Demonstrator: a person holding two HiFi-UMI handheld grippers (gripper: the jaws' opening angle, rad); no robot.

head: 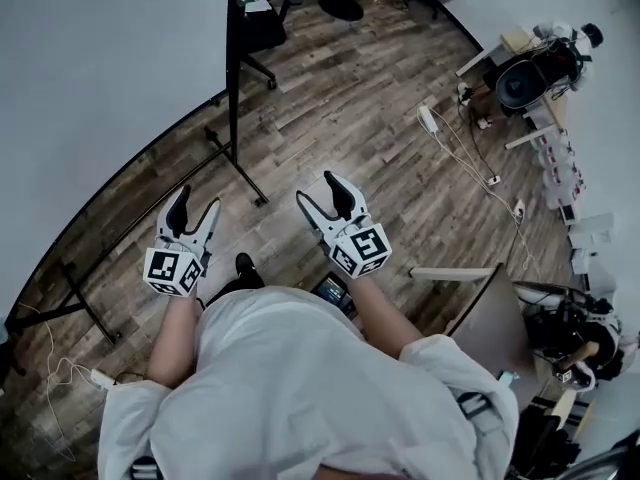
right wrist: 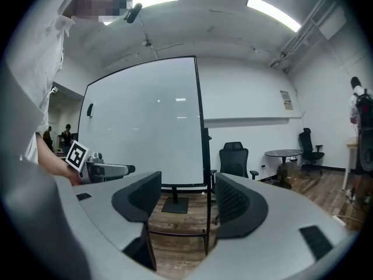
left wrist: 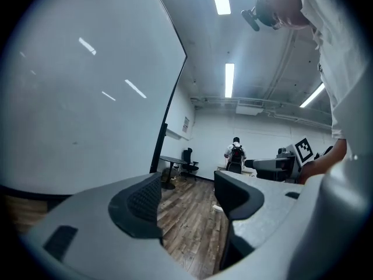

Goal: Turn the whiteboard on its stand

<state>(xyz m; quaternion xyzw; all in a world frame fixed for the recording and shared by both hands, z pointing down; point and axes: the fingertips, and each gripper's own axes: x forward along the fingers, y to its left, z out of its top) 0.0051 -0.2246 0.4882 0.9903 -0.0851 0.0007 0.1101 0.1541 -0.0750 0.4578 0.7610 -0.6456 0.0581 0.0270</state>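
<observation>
Holds both tools out ahead of a white shirt (head: pixel 300 368), roughly level. Carries the left gripper (head: pixel 197 204) with jaws spread wide, nothing between them but planks and the far room. Carries the right gripper (head: pixel 320 190) the same way: jaws well apart, empty, framing only a black upright and bare boards beyond. Touches nothing with either.

Meets next the whiteboard (head: pixel 100 78), upright on its black stand (head: pixel 238 173). Runs its broad white face along the left side, filling most of the left gripper view, near but clear of both grippers. Shows its black end post (head: pixel 232 68) a little ahead in the head view, roughly between the lines of the two grippers. Shows the same post in the right gripper view, straight beyond the open jaws. Cannot say whether the stand's feet carry wheels; too small to tell.

By the look of it, has not begun the turn: no grip on frame or post, no contact at all. Leaves everything to do: close in, take hold of the frame, swing the board round on its stand, let go.

Further out, crosses open wooden floor (head: pixel 350 98) to a power strip (head: pixel 428 118) with its white cable, well to the right of the board. Reaches last an office chair (right wrist: pixel 234 159), a round table (right wrist: pixel 284 154) and, by the far wall, a person with a backpack (left wrist: pixel 236 155).
</observation>
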